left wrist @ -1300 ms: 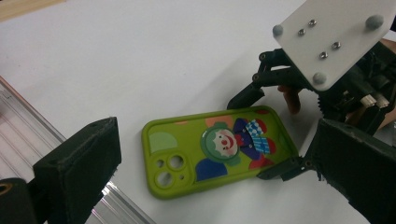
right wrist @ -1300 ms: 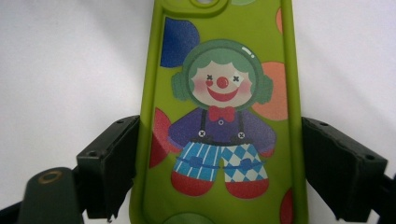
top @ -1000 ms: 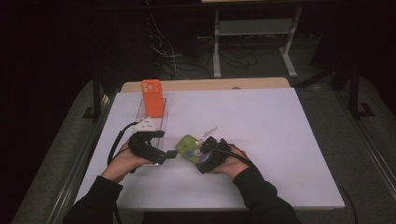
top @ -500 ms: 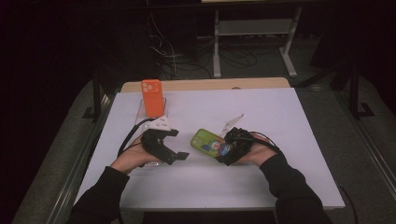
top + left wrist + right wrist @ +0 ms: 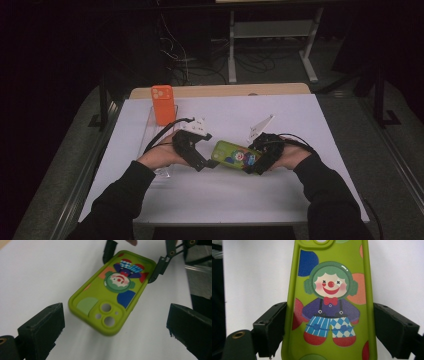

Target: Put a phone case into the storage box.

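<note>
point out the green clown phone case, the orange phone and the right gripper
green clown phone case (image 5: 117, 281), left gripper view, clown's face
orange phone (image 5: 163, 105), high view, back panel
right gripper (image 5: 329, 335), right gripper view, between the jaws

Case (image 5: 234, 154) at table (image 5: 300, 210) centre; left gripper (image 5: 206, 163) at its 9 o'clock, right gripper (image 5: 254, 164) at 3; phone (image 5: 163, 104) at 10.
</note>
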The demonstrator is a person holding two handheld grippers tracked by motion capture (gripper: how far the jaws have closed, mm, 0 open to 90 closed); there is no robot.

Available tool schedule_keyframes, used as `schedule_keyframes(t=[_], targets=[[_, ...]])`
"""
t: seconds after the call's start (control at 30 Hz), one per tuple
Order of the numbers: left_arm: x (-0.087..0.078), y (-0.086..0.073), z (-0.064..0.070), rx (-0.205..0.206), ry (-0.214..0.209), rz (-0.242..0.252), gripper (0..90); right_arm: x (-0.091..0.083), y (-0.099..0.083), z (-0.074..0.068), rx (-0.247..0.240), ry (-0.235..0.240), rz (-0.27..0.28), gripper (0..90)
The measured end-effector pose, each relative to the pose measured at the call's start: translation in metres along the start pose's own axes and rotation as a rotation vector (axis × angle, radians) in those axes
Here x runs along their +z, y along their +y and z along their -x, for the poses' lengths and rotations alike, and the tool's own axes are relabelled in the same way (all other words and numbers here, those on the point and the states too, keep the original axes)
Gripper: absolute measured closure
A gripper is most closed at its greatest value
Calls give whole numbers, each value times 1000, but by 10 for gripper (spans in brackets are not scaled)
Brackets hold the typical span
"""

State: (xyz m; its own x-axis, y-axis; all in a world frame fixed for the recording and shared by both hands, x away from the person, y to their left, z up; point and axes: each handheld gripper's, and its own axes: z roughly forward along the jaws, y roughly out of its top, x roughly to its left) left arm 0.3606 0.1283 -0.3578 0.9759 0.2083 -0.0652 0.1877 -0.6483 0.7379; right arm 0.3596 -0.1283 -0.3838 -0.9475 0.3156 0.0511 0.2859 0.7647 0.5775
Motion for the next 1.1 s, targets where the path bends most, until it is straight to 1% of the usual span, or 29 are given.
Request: schedule_keyframes(t=[0.03, 0.07, 0.1, 0.13, 0.17, 0.2, 0.23, 0.27, 0.3, 0.37, 0.4, 0.43, 0.5, 0.53, 0.57, 0.6, 0.67, 0.9, 0.93, 0.97, 1.0, 1.03, 1.07, 1.1], targets=[[2, 1, 1, 2, -11, -9, 10, -1, 0, -2, 0, 9, -5, 149], [3, 3, 0, 21, -17, -20, 10, -1, 0, -2, -12, 9, -2, 150], [5, 5, 1, 29, -27, -30, 10, -2, 1, -3, -14, 16, -3, 149], [7, 7, 1, 46, -37, -37, 10, -2, 1, -4, -24, 25, 0, 150], [9, 8, 1, 49, -45, -36, 10, -2, 1, -5, -39, 29, 1, 149], [10, 9, 1, 57, -52, -38, 10, -2, 1, -6, -44, 36, -1, 149], [12, 10, 1, 72, -68, -46, 10, -1, 2, -7, -52, 40, -3, 149], [14, 10, 2, 75, -83, -47, 10, -1, 2, -9, -60, 39, -4, 149], [15, 11, 2, 92, -88, -54, 10, 0, 3, -10, -67, 46, -6, 149], [18, 12, 3, 109, -105, -68, 10, 0, 5, -12, -78, 62, -5, 150], [20, 12, 3, 114, -114, -73, 11, 1, 6, -13, -83, 74, -6, 149], [22, 12, 4, 118, -119, -80, 10, 1, 7, -14, -93, 75, -9, 149], [26, 12, 5, 128, -146, -93, 10, 1, 9, -17, -108, 84, -7, 149], [27, 12, 5, 139, -147, -101, 11, 1, 10, -18, -113, 78, -10, 149], [28, 11, 7, 139, -154, -114, 10, 1, 11, -19, -116, 80, -10, 149], [29, 10, 8, 147, -158, -118, 11, 1, 11, -20, -121, 87, -7, 149], [32, 10, 9, 155, -162, -131, 11, 1, 13, -21, -133, 85, -7, 149], [39, 7, 10, 168, -182, -170, 13, 2, 16, -25, -158, 101, -6, 149], [41, 7, 10, 161, -180, -169, 16, 2, 16, -26, -161, 96, -5, 149], [41, 7, 10, 170, -176, -177, 53, 1, 17, -26, -161, 96, -5, 149], [41, 7, 9, 184, -175, -188, 67, 1, 17, -27, -161, 96, -6, 149], [41, 7, 9, 190, -176, -195, 67, 0, 17, -28, -137, 102, -22, 149], [42, 7, 10, 180, -181, -190, 70, 0, 17, -29, -138, 109, -17, 149], [41, 7, 9, 193, -182, -199, 79, 0, 17, -29, -140, 109, -18, 149]])
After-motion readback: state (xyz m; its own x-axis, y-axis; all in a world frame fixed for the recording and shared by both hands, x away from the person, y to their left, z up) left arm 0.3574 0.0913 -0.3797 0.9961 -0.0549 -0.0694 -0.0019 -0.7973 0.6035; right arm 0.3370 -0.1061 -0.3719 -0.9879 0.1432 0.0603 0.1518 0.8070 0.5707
